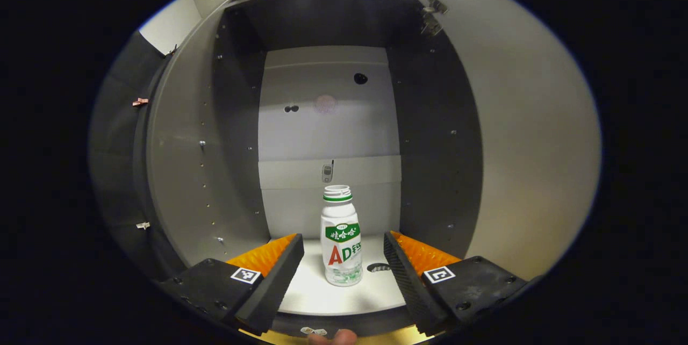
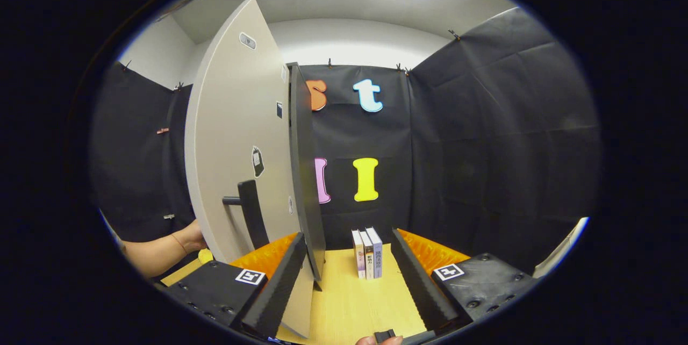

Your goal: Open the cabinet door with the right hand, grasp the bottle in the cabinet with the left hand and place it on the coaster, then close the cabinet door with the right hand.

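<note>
The left gripper [image 1: 344,256] hangs wide at the cabinet floor's [image 1: 322,294] front edge — slide straight in, straddle the bottle's [image 1: 341,237] labelled middle, squeeze level.

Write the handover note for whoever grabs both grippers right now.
Left gripper: open, aimed into the cabinet, fingers either side of the small white plastic bottle with the green-and-red label, not yet pressing on it.
Right gripper: open, holding nothing; the open grey cabinet door with its dark bar handle stands at its left finger.
Bottle: upright on the pale cabinet floor.
Three upright books stand on the wooden table.
Done: door opened.
Left: grasp the bottle, set it on the coaster, close the door.
</note>
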A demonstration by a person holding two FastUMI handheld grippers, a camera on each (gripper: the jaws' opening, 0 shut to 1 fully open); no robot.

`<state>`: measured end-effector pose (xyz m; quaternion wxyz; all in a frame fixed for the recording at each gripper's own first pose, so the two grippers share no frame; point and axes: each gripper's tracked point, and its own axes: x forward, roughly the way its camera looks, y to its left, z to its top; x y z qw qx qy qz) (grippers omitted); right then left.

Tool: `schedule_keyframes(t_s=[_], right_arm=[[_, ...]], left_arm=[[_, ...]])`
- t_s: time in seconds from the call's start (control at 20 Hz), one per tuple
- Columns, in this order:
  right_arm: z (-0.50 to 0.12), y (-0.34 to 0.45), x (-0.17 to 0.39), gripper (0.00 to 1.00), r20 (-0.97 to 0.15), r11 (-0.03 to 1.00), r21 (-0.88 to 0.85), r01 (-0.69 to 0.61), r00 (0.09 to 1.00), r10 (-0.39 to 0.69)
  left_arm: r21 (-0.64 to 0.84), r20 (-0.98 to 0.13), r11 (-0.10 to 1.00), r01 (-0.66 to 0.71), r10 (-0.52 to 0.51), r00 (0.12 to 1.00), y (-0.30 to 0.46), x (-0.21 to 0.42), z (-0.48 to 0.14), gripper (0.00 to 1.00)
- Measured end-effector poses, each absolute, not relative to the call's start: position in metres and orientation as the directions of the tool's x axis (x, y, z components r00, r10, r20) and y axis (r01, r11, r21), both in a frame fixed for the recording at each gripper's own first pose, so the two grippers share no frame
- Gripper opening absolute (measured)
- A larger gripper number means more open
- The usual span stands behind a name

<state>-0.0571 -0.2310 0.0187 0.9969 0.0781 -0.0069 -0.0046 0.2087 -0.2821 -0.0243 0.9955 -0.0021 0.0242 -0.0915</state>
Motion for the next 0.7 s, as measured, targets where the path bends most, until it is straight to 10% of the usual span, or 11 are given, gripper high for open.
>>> schedule_keyframes(t_s=[0.7], right_arm=[[0.008, -0.256, -0.032, 0.98, 0.01, 0.992, 0.117, 0.039, 0.999, -0.041]], left_arm=[[-0.076, -0.115, 0.988, 0.137, -0.145, 0.983, -0.286, 0.293, -0.058, 0.95]])
